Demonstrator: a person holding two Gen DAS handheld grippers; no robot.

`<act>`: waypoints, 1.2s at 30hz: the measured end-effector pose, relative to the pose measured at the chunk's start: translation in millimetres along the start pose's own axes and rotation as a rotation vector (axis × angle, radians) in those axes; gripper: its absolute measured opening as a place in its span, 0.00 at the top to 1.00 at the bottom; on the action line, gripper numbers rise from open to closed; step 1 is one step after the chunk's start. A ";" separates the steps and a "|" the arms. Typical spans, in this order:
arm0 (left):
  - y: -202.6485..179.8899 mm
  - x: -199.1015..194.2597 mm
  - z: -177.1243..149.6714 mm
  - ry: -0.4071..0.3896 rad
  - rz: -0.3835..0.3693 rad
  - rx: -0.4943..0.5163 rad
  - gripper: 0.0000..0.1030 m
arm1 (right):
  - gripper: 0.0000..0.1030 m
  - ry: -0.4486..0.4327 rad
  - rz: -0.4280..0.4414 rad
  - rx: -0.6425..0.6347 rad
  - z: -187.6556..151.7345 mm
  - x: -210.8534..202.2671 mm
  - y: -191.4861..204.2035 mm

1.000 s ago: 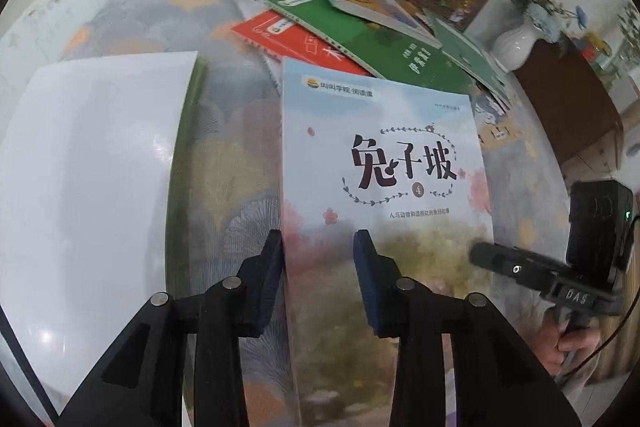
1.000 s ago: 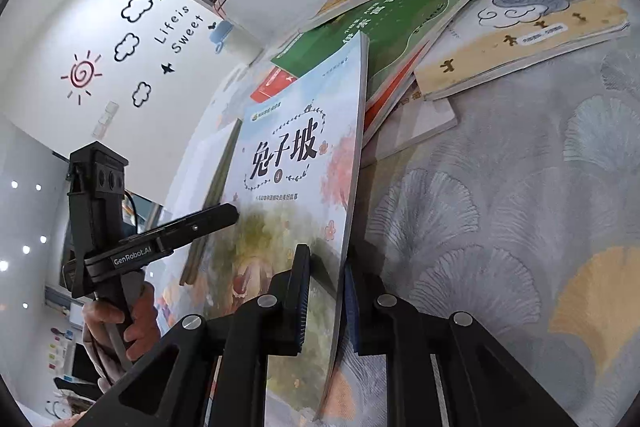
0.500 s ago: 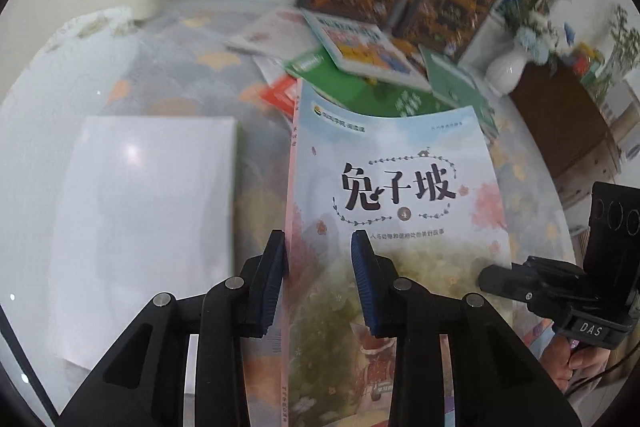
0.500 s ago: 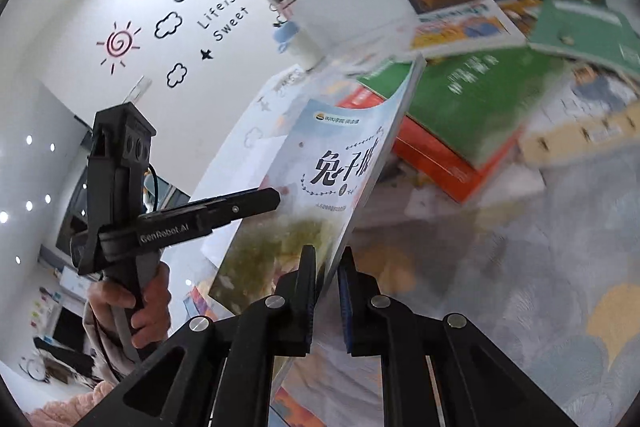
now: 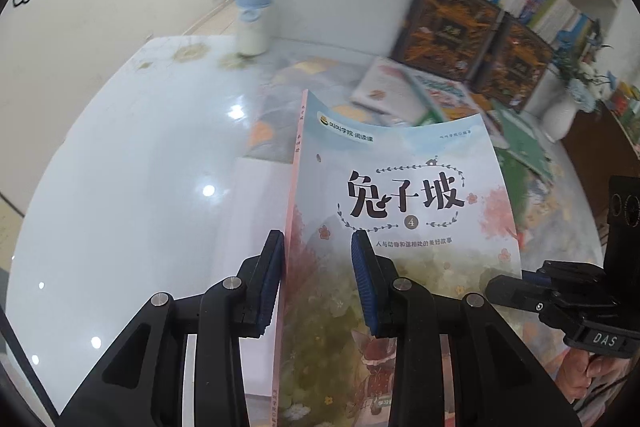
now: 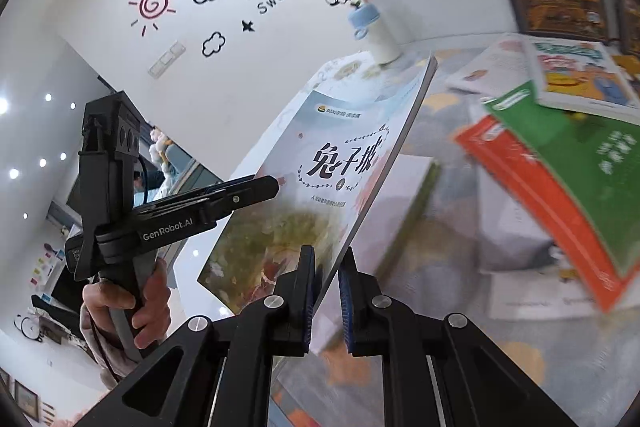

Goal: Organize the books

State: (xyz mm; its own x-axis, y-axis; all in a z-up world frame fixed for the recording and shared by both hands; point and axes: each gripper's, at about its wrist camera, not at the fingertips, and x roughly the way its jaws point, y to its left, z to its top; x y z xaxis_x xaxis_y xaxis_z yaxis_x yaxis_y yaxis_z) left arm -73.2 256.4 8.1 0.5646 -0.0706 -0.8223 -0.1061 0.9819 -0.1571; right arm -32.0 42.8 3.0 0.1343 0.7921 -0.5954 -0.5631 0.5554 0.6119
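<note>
Both grippers hold one thin paperback, the pale blue book (image 5: 404, 195) with black Chinese title lettering and a small "4" on its cover, and it hangs in the air above the table (image 5: 132, 187), its upper edge bowed. The left gripper (image 5: 318, 283) has its blue-padded fingers (image 5: 272, 283) narrowed onto the spine side of the book, one pad behind the pink spine edge and the other on the front cover. The right gripper (image 6: 325, 297) is pinched nearly flat on the opposite long edge (the page side), near the lower corner. In the right wrist view a hand (image 6: 132, 301) grips the handle of the left gripper. Below the raised book lies a white-covered book (image 6: 404, 195) on the table. To the right sprawls a loose heap: a green book (image 6: 576, 163) over an orange-red book (image 6: 532, 187). A white bottle with a blue cap (image 5: 252, 23) stands at the far edge.
</note>
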 end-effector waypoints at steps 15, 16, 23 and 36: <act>48.5 42.6 -16.8 0.058 0.008 -0.060 0.68 | 0.89 0.083 -0.072 0.022 -12.2 81.9 -5.2; 49.2 43.2 -17.3 0.057 0.007 -0.063 0.68 | 0.89 0.083 -0.072 0.026 -12.0 82.4 -6.6; 54.3 56.5 -20.5 0.085 0.040 -0.062 0.66 | 0.88 0.073 -0.126 -0.009 -11.0 85.0 -4.7; 49.2 65.4 -24.0 0.096 0.099 -0.008 0.61 | 0.79 0.091 -0.154 0.010 -13.8 88.7 -7.8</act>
State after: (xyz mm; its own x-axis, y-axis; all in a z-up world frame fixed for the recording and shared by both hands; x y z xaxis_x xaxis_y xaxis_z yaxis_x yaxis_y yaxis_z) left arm -61.2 295.9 -66.5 0.4702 0.0093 -0.8825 -0.1639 0.9835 -0.0770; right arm -27.0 105.3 -61.8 0.1432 0.6717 -0.7268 -0.5334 0.6710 0.5151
